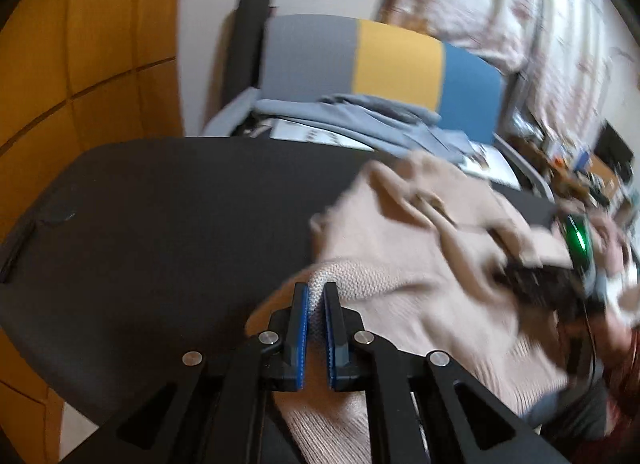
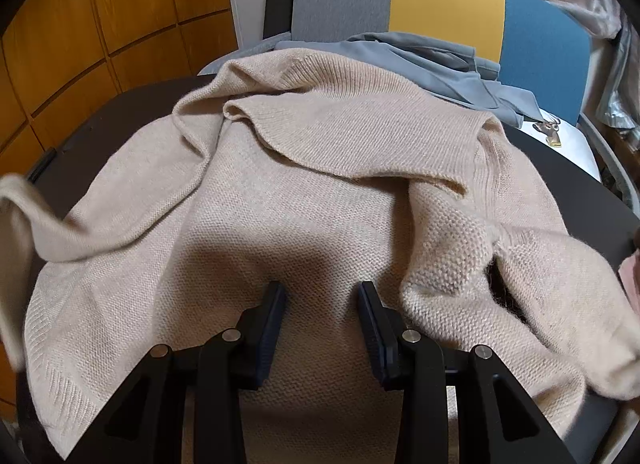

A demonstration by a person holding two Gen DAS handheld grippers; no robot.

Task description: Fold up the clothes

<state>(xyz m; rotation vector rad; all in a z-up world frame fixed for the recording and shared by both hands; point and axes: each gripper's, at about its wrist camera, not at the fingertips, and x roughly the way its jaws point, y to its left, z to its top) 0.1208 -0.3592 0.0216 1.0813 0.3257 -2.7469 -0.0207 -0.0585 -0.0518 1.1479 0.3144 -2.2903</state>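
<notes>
Sweater (image 2: 320,192) covers dark table (image 1: 160,224).

A dark table (image 1: 168,224) with a rounded edge carries the work; its matte top lies bare ahead and to the left of the left gripper's fingers, with a small round mark near the far-left rim. Directly on it lies 1 beige knitted sweater (image 2: 320,192), crumpled and spread wide, running under and ahead of the right gripper's fingers and reaching both sides of them. A folded flap of it sits ahead of those fingers, and 1 sleeve trails off to their right. From the left wrist view the same sweater covers the table to the right of the fingers, and its ribbed edge rises between them
</notes>
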